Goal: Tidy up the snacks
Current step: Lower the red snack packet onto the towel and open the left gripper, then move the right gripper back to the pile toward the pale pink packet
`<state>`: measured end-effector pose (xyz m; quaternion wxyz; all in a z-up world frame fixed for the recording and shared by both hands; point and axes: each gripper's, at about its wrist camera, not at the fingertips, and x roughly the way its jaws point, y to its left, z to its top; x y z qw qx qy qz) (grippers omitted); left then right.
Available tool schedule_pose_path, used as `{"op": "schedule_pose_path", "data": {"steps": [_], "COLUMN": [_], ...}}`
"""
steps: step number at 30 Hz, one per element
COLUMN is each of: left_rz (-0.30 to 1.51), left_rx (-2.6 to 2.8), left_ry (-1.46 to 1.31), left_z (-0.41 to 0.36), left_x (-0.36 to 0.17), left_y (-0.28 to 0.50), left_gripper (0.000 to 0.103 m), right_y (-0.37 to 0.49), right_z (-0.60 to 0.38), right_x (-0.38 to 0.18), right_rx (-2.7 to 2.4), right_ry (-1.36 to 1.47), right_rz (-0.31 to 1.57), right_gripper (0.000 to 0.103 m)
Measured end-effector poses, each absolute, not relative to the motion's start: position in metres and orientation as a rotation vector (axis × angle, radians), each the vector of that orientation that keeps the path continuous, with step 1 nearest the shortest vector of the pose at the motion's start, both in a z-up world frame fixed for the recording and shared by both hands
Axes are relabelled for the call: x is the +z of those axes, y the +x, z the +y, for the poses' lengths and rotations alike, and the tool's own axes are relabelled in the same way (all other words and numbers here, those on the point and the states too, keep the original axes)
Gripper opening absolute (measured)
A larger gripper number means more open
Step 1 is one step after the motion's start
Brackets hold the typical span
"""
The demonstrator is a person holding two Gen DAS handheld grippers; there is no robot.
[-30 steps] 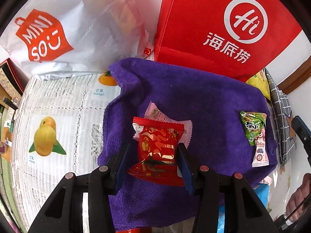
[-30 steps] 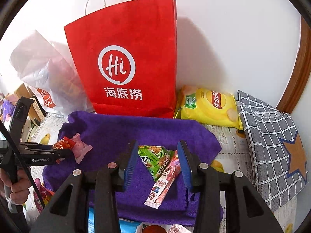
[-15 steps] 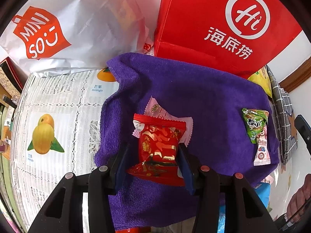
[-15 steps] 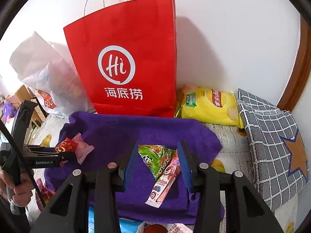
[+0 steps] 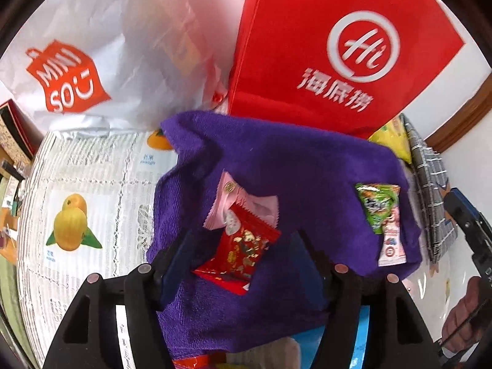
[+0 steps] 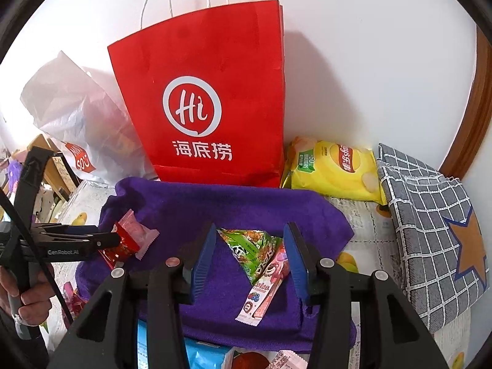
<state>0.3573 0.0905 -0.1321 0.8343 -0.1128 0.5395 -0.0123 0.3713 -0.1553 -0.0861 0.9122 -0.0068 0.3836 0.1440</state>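
Observation:
A purple towel (image 5: 295, 178) lies spread on the table. On it a red foil snack packet (image 5: 243, 252) rests tilted, overlapping a pink packet (image 5: 246, 204). My left gripper (image 5: 243, 240) hovers over the red packet with its jaws opening, and a gap shows at both pads. From the right wrist view the left gripper (image 6: 104, 240) sits at the towel's left side. My right gripper (image 6: 250, 227) straddles a green packet (image 6: 252, 246) and a pink stick packet (image 6: 264, 289) lying on the towel (image 6: 221, 206). Its jaws are opening, with the pads not pressing on either packet.
A red paper bag (image 6: 203, 107) stands behind the towel, with a white plastic bag (image 5: 92, 46) to its left. A yellow crisp bag (image 6: 335, 169) and a grey checked cloth (image 6: 430, 230) lie to the right. More packets (image 6: 209, 353) lie at the near edge. A fruit-print tablecloth (image 5: 86, 200) covers the table.
The left jaws have spread apart and let go of the red packet, which now lies tilted on the towel. The right jaws have widened slightly around the green packet.

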Motion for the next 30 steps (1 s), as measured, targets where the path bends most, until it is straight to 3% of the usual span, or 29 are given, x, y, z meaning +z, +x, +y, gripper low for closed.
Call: {"op": "schedule_pose_path", "data": {"steps": [13,30], "left_rz": [1.038,0.955], "left_rx": [-0.046,-0.092], "left_ry": [-0.208,-0.237], "left_z": [0.091,0.087], "left_x": [-0.093,-0.054], "left_y": [0.339,0.315], "left_gripper": [0.064,0.064], "right_y": [0.349,0.291], "right_z": [-0.154,-0.215], "right_x": [-0.062,-0.103], "right_rx": [0.277,0.131], "right_ry": [-0.032,-0.021], "right_rz": [0.739,0.898], "right_gripper": [0.048,0.048]}}
